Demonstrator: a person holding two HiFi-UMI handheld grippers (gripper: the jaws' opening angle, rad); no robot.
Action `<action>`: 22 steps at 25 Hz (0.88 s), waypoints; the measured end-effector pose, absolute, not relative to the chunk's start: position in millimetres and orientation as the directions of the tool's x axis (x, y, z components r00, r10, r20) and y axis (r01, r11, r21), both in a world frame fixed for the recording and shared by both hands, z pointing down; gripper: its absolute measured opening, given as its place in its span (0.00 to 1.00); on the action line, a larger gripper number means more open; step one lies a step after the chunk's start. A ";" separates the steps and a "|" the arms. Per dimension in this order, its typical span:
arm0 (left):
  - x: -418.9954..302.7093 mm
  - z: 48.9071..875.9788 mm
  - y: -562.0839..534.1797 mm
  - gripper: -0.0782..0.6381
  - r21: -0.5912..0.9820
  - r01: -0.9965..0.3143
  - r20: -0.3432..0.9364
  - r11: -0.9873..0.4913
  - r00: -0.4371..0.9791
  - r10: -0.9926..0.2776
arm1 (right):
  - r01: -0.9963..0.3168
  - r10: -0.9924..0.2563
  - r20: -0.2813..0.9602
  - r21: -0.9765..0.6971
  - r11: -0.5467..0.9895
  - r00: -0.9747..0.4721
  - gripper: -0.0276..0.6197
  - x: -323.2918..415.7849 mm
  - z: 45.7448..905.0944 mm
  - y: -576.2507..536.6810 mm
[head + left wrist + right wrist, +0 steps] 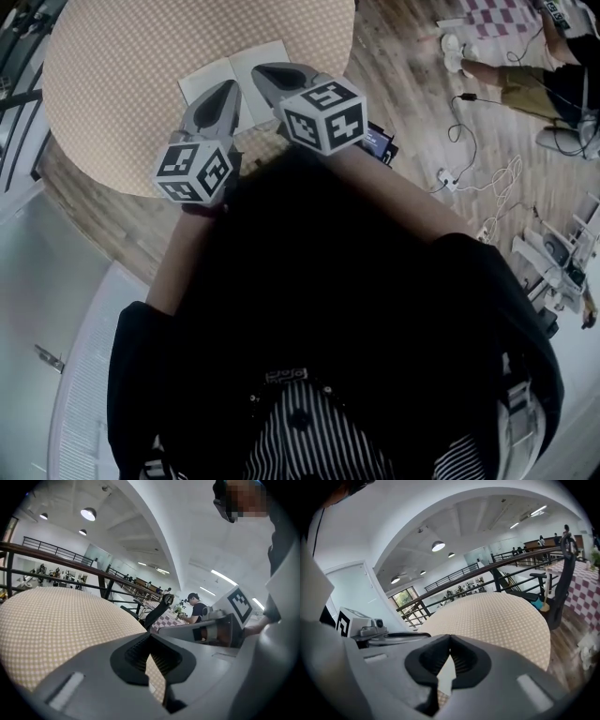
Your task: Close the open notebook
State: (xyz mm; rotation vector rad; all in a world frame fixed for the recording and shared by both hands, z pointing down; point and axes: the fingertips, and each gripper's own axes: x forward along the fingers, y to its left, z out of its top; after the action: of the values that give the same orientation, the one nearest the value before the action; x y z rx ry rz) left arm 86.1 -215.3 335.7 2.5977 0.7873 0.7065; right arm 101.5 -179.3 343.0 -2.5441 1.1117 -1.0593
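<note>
An open notebook point(246, 58) with white pages lies flat on the round table point(131, 66), which has a tan dotted cloth. Both grippers hover over the notebook's near edge. The left gripper point(230, 86) is over the left page and the right gripper point(265, 70) over the right page. In the left gripper view the left gripper point(151, 634) has its jaws closed tip to tip with nothing between them, above the cloth point(56, 630). The right gripper point(450, 637) is likewise shut and empty. A strip of white page point(446, 674) shows below its tips.
A dark flat object point(380, 142) lies at the table's right edge. Cables and a power strip point(448, 178) lie on the wooden floor, where a person point(525, 84) sits at the top right. A railing point(70, 564) and a black chair point(562, 578) stand beyond the table.
</note>
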 end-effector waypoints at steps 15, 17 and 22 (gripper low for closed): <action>117.2 423.0 -186.9 0.10 0.484 0.395 0.525 -0.781 0.583 0.620 | -0.496 -0.604 0.728 -0.412 -0.764 0.325 0.05 117.2 467.8 -144.3; 118.7 434.7 -184.7 0.10 0.485 0.389 0.547 -0.783 0.564 0.619 | -0.485 -0.617 0.729 -0.442 -0.754 0.295 0.05 116.8 478.8 -143.8; 120.0 457.0 -177.3 0.10 0.477 0.402 0.587 -0.781 0.515 0.624 | -0.474 -0.600 0.754 -0.440 -0.763 0.265 0.05 122.2 502.3 -137.3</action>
State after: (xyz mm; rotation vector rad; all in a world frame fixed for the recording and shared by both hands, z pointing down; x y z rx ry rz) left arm 120.0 -177.3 457.0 2.4785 0.8626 1.1291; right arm 122.2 -137.3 502.3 -2.3962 1.0235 -1.5186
